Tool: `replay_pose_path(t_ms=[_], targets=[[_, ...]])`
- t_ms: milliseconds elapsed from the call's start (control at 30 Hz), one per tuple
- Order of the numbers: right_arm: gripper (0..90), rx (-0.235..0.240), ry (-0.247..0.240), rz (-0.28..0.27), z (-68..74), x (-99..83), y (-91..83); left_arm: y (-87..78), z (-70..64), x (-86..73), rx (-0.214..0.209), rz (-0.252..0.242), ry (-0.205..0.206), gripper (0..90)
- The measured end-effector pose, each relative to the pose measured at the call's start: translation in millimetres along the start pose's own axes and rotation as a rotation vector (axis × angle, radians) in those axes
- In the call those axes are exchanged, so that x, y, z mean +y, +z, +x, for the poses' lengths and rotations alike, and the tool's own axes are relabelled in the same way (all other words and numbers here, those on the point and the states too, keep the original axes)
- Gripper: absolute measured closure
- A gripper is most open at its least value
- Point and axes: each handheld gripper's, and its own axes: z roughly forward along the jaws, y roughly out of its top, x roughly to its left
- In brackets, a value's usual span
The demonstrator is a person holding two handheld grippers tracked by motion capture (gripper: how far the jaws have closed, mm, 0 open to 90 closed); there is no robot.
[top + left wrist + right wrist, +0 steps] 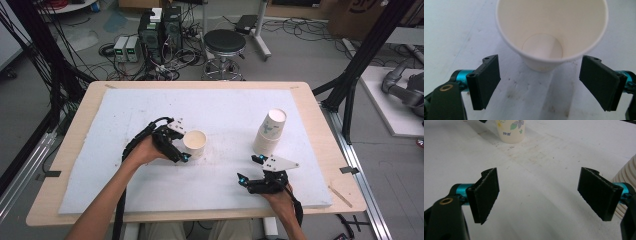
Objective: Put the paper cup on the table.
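A single white paper cup point(195, 142) stands upright on the white foam mat point(225, 107), left of centre. In the left gripper view the cup point(551, 32) shows its empty inside, just beyond the jaws. My left gripper point(182, 145) point(541, 82) is open at the cup's left side, jaws spread wider than the cup and apart from it. A leaning stack of paper cups point(270, 132) stands to the right. My right gripper point(248, 168) point(541, 197) is open just in front of that stack point(626, 175), holding nothing. The flower-printed single cup point(510, 130) shows far off.
The mat lies on a wooden table point(75, 165). A thin wooden stick point(340, 194) lies on the table's bare right edge. Beyond the far edge stand a stool point(225, 42) and computer boxes with cables on the floor.
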Motion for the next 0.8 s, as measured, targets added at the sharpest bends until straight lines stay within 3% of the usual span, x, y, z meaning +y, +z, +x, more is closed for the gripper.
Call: replay_pose_path(t_ms=[67, 167, 267, 467, 800], targets=[[18.1, 0.0, 0.002, 0.002, 0.0, 0.0, 0.1, -7.5, -0.9, -3.9, 0.001, 0.002, -0.012, 16.9], [18.1, -0.001, 0.0, 0.0, 0.1, 0.0, 0.0, -22.7, -6.5, -10.4, 0.04, -0.064, -0.011, 16.9], [18.0, -0.004, -0.001, -0.007, 0.6, -0.3, -0.5, -33.3, -12.5, -21.8, 0.06, -0.092, -0.02, 16.9], [18.1, -0.003, 0.003, -0.011, -0.2, -0.5, -0.8, -48.5, -23.2, -51.7, 0.1, -0.15, -0.078, 17.0], [18.1, -0.003, 0.0, -0.013, -0.1, -0.5, -0.9, -63.9, -54.9, -102.9, 0.202, -0.348, -0.168, 16.7]])
